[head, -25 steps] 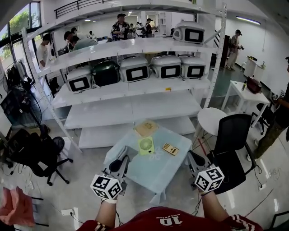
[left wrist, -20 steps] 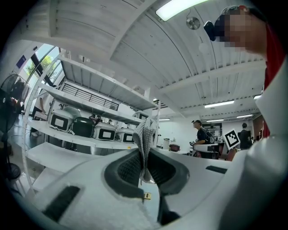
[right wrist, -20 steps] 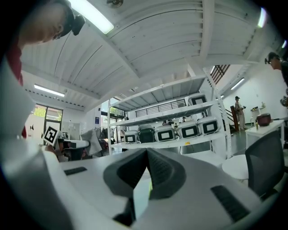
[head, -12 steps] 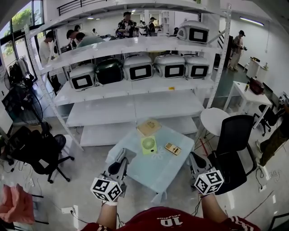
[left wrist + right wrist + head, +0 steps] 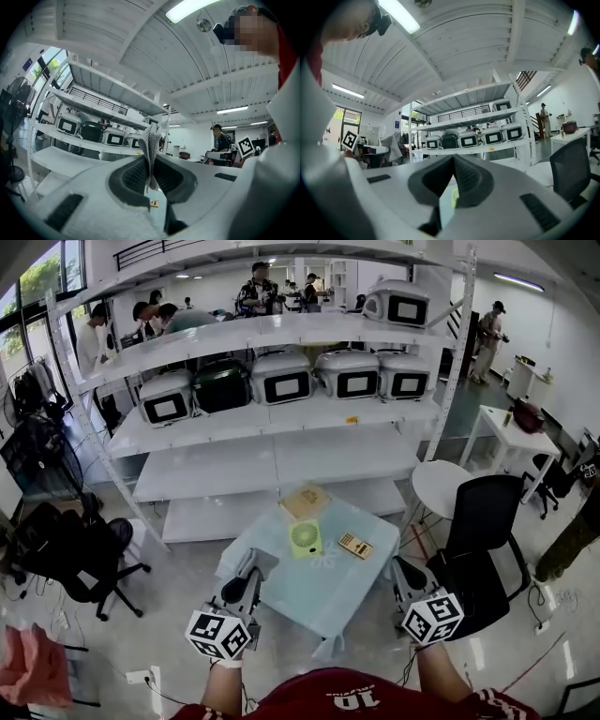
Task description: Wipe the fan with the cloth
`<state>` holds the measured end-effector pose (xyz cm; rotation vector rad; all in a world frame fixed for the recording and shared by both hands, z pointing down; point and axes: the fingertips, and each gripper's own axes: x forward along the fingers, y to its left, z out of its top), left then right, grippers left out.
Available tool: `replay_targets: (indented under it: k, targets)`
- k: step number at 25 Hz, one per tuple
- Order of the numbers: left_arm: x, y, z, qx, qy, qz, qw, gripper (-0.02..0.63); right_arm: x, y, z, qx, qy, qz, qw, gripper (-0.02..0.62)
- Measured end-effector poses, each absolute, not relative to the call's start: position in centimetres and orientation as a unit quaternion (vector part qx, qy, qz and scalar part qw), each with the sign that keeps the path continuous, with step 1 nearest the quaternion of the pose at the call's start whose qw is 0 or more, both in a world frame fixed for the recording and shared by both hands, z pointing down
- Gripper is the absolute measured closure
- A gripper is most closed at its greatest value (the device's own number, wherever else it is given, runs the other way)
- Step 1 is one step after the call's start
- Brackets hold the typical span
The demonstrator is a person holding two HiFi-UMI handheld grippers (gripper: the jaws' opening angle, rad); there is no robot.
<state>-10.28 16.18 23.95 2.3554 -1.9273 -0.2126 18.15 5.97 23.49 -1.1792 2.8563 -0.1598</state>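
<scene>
- Comparing with one second ago, very little changes in the head view: the left gripper point(image 5: 257, 565) and the right gripper point(image 5: 401, 570) stay low in the frame, at the near edge of the table point(image 5: 319, 601), and only sink a bit lower.
- The fan point(image 5: 305, 538), small and green, stays in the middle of the table, well apart from both grippers. So the wiping is probably not begun, and the approach is still to make.
- The left gripper view shows its jaws pressed together on the cloth point(image 5: 151, 143), a grey folded piece which stands up above the tips.
- The right gripper view shows its jaws closed on each other, with nothing between them.
- In the head view the cloth is too small to make out at the left tips.
- The left gripper's own body hides the fan in its view. In the right gripper view only a green sliver of the fan point(image 5: 453, 197) shows, in the gap below the closed tips.
</scene>
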Motion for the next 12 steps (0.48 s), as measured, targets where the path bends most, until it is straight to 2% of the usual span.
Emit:
replay_targets:
  k: [12]
  targets:
    - [-9.80, 16.24, 24.25, 0.774, -0.627, -0.074, 0.049, 0.578, 17.70, 6.48, 24.20, -0.374, 0.926, -0.055, 0.016, 0.601]
